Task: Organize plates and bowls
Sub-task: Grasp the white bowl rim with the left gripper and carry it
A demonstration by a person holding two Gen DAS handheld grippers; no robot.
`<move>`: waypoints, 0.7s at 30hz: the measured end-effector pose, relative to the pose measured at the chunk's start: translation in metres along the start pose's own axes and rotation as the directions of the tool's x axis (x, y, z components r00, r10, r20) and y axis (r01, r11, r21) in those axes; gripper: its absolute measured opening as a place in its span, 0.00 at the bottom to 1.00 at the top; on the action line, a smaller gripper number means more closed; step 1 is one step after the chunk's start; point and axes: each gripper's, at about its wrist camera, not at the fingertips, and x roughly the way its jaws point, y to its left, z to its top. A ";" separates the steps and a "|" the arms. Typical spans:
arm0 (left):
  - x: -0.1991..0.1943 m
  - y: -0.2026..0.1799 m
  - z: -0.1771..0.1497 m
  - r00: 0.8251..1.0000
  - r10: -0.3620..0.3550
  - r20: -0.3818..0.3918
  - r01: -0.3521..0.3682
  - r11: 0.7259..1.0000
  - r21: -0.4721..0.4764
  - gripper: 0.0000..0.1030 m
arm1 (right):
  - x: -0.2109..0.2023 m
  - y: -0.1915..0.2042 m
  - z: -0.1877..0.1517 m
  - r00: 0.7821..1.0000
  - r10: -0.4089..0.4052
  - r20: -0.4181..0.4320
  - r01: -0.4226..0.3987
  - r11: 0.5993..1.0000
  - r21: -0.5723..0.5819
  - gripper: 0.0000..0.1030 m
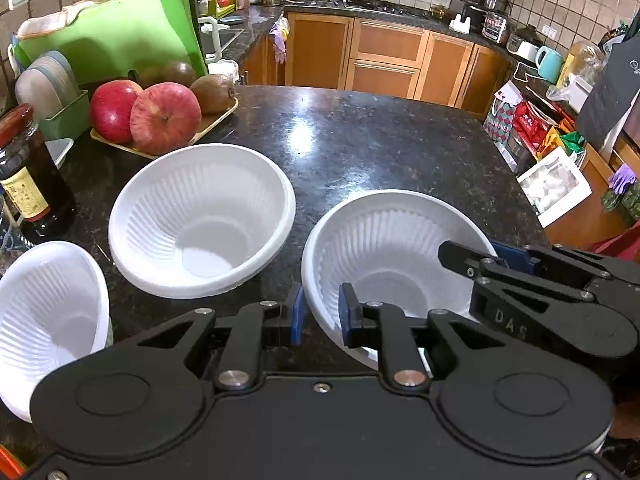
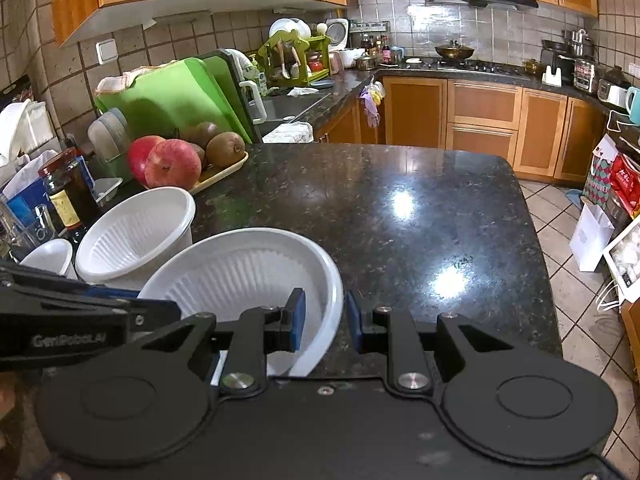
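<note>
Three white ribbed disposable bowls are seen on a dark speckled granite counter [image 1: 380,136] in a kitchen. The left gripper [image 1: 322,312] is held at the near rim of the nearest bowl [image 1: 384,248], its blue pads set a little apart with the rim passing between them; the left pad stands clear outside the wall, and whether the right pad presses on the inside cannot be told. The right gripper [image 2: 326,322] is placed on the opposite side of the same bowl [image 2: 248,268], its fingers straddling the rim, one pad inside and one outside; a narrow gap is visible beside the outer pad, so a firm pinch cannot be confirmed. In the left wrist view, the right gripper's black fingers [image 1: 480,260] are seen reaching over the bowl's far right rim. A second bowl [image 1: 200,220] is shown just beyond and left of the left fingers, and a third bowl [image 1: 48,320] lies tilted further left. Behind them, red apples [image 1: 164,116] and kiwifruit [image 1: 212,92] are laid on a yellow tray [image 1: 216,116], beside a dark sauce jar [image 1: 28,172] and a green cutting board [image 1: 116,40].
</note>
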 end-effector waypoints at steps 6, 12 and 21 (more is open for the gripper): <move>-0.003 0.000 -0.001 1.000 -0.006 0.005 0.006 1.000 0.002 0.25 | -0.004 0.004 -0.003 1.000 0.001 0.001 -0.001 1.000 -0.001 0.26; -0.018 -0.003 -0.010 1.000 -0.021 -0.010 0.021 1.000 0.012 0.25 | -0.029 0.008 -0.012 1.000 0.007 0.010 -0.007 1.000 0.021 0.26; -0.062 -0.006 -0.039 0.997 -0.081 -0.006 0.082 0.996 0.029 0.25 | -0.096 0.022 -0.043 1.000 -0.006 0.022 0.004 0.997 0.077 0.26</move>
